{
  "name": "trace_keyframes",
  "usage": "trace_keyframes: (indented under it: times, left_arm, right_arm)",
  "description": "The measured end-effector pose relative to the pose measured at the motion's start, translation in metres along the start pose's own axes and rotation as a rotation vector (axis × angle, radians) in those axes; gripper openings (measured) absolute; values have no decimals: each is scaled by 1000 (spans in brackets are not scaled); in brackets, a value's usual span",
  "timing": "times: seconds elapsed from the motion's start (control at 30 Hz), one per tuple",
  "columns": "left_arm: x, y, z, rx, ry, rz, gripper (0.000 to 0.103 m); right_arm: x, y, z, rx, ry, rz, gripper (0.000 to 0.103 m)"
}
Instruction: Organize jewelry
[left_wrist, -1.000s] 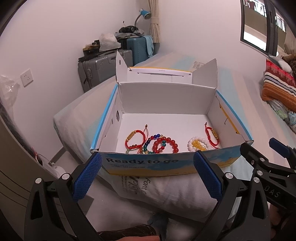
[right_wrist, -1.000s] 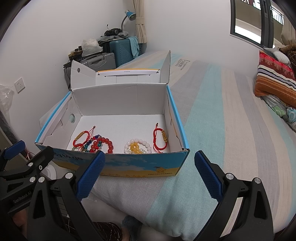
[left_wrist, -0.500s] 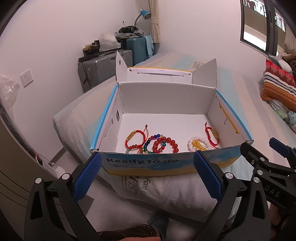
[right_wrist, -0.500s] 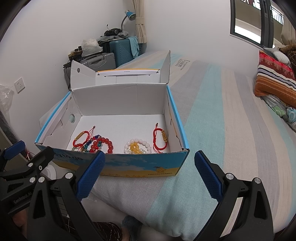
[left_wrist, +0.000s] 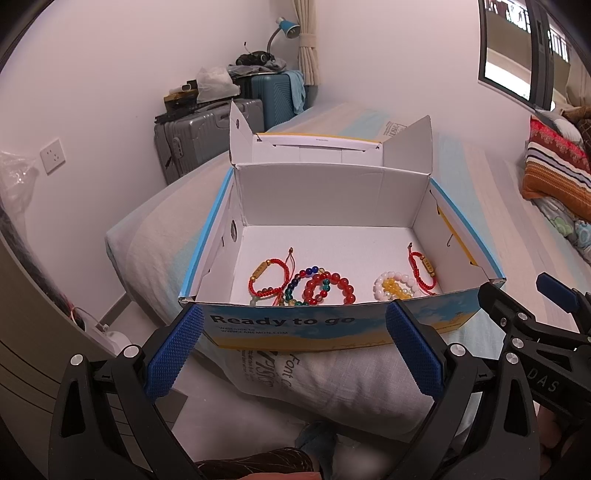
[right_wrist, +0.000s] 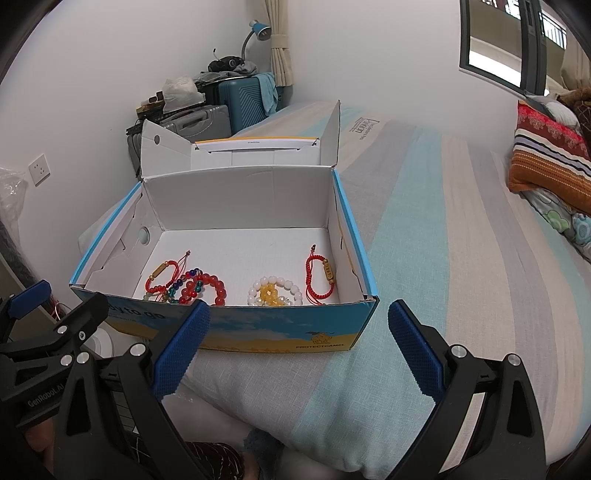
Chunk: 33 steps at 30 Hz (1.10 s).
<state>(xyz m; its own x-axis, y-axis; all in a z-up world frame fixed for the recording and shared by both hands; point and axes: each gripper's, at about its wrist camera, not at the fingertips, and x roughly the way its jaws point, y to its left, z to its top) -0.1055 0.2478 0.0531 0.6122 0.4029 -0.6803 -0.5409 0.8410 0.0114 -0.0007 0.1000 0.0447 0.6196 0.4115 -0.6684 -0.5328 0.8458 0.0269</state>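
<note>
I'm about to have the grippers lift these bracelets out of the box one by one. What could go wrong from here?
1. The red bead bracelet, the multicoloured bead bracelet and a red cord bracelet overlap, so gripping one may drag the others.
2. The bracelets lie close behind the front wall of the box, so the open left gripper and right gripper could bump it.
3. The box rests on soft bedding and might tip.

Left gripper (left_wrist: 293, 347): black frame, blue ribbed pads (left_wrist: 173, 356), jaws spread wide, nothing between them, held level and pointing forward. Right gripper (right_wrist: 297, 349): same build, blue pads (right_wrist: 415, 356) likewise set wide apart, empty, level, just beside the left one; each shows at the edge of the other's view
</note>
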Motion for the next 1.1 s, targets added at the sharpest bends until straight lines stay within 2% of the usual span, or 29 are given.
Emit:
trace_keyframes:
  times: [0.4,0.63,0.8,1.1]
  left_arm:
    - [0,-1,1,2,1,-2,97]
    - [-4,-6,1,33,-44,16,97]
    - [0,-2,3,15,-11,5,97]
    - [1,-2,2,17,-12,10,97]
  right_arm:
    - [0,-1,-1,0,0,-1,93]
    - [1,-3,0,5,1,-1,93]
    - [1,-3,1,1,0,-3,93]
    - [1,-4,1,0,2,0,93]
